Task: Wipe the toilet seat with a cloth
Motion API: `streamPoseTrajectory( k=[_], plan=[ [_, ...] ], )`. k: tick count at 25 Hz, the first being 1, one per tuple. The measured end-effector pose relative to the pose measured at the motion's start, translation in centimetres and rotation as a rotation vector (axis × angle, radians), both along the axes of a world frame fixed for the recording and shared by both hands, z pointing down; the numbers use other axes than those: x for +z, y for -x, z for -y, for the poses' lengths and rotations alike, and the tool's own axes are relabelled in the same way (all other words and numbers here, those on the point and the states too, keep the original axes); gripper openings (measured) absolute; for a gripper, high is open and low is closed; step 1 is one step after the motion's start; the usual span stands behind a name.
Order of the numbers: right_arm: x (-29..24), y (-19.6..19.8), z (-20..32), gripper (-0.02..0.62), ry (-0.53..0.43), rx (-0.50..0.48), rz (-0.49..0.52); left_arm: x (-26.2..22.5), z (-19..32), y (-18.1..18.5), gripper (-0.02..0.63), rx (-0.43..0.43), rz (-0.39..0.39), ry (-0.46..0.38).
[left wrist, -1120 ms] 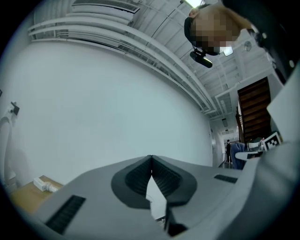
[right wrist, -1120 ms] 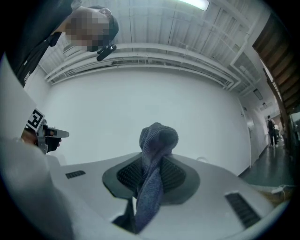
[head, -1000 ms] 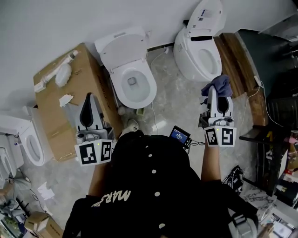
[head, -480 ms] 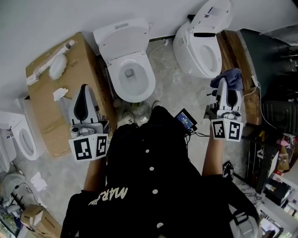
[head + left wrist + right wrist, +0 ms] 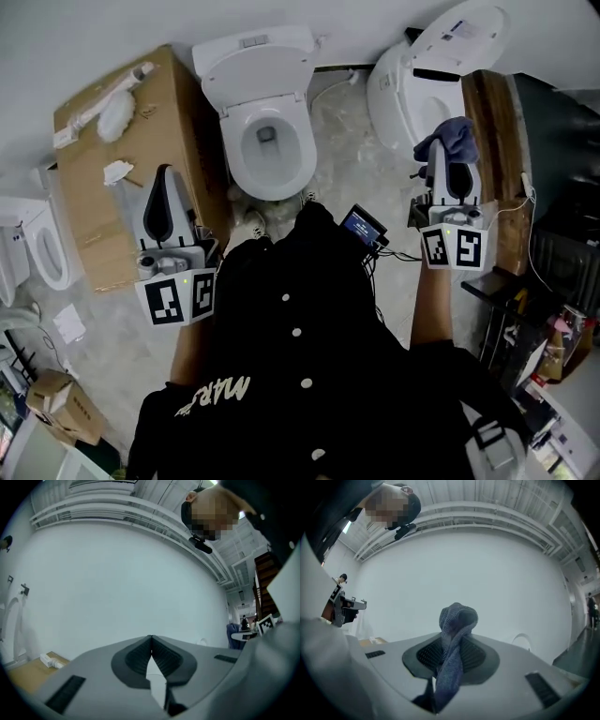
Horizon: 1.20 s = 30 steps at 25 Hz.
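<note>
Right gripper (image 5: 452, 641): its jaws are pinching a blue-grey cloth (image 5: 457, 620). In the head view this gripper (image 5: 440, 150) is raised, well to the right of the middle toilet (image 5: 269, 141).
Cloth: it is clamped part-way along. A bunched wad sticks out past the jaw tips and a tail hangs back toward the handle. It (image 5: 453, 139) touches no toilet.
Why held so: the wad beyond the tips likely serves as the wiping pad, keeping the hard jaws off the porcelain. Wiping looks not yet begun.
Left gripper (image 5: 151, 640): its jaws are pressed together with nothing between them, probably because this side has no job yet. It (image 5: 166, 173) sits left of the middle toilet, over the edge of a cardboard box (image 5: 112, 216).
Toilet seat (image 5: 238, 157): the white ring around the middle toilet's bowl, uncovered, with the lid (image 5: 255, 89) raised behind it. It lies straight ahead of the person, between the two grippers.
Farther out: a wooden plank (image 5: 494, 122) stands well right of the middle toilet. A small device with a blue screen (image 5: 361, 225) is between that toilet and the person.
Count: two grippers, one cloth and three toilets: the middle one, another (image 5: 408, 94) to its right and a third (image 5: 42, 253) far to its left.
</note>
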State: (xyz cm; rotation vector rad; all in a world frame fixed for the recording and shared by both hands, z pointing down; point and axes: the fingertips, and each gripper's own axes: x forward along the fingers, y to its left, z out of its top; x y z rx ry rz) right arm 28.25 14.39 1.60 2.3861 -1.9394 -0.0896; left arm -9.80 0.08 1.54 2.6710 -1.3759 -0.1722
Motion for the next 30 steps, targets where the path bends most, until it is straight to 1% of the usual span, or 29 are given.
streamPoseTrajectory(
  k=[4,7,12,15,18,20,25,28,30],
  plan=[
    [0.5,-4.2,1.4,0.089,0.036,-0.032,-0.001,0.1,0.9,-2.9,0.006,-0.035,0.013,0.008],
    [0.4,-6.8,2.7,0.089,0.050,-0.059,-0.020,-0.3,1.2,-4.6,0.006,-0.057,0.018,0.002],
    [-0.4,-9.3,5.7,0.089,0.056,-0.129,-0.061,-0.5,1.9,-5.7,0.006,-0.108,0.030,0.006],
    [0.5,-9.9,8.5,0.089,0.065,-0.176,-0.067,-0.2,2.3,-5.7,0.006,-0.143,0.040,0.014],
    [2.8,-9.1,12.0,0.089,0.081,-0.238,-0.056,0.6,2.0,-5.2,0.006,-0.177,0.063,0.044],
    [4.8,-7.9,13.8,0.089,0.089,-0.295,-0.046,1.3,1.6,-5.0,0.008,-0.183,0.084,0.069],
    [11.6,-5.3,18.0,0.089,0.139,-0.411,-0.047,2.7,0.9,-4.3,0.008,-0.209,0.110,0.091],
    [15.4,-3.0,19.8,0.089,0.170,-0.474,-0.036,4.4,0.1,-3.5,0.008,-0.228,0.123,0.126],
    [17.8,-1.0,20.6,0.089,0.199,-0.523,-0.024,5.8,-0.5,-3.4,0.008,-0.225,0.143,0.157]
  ],
)
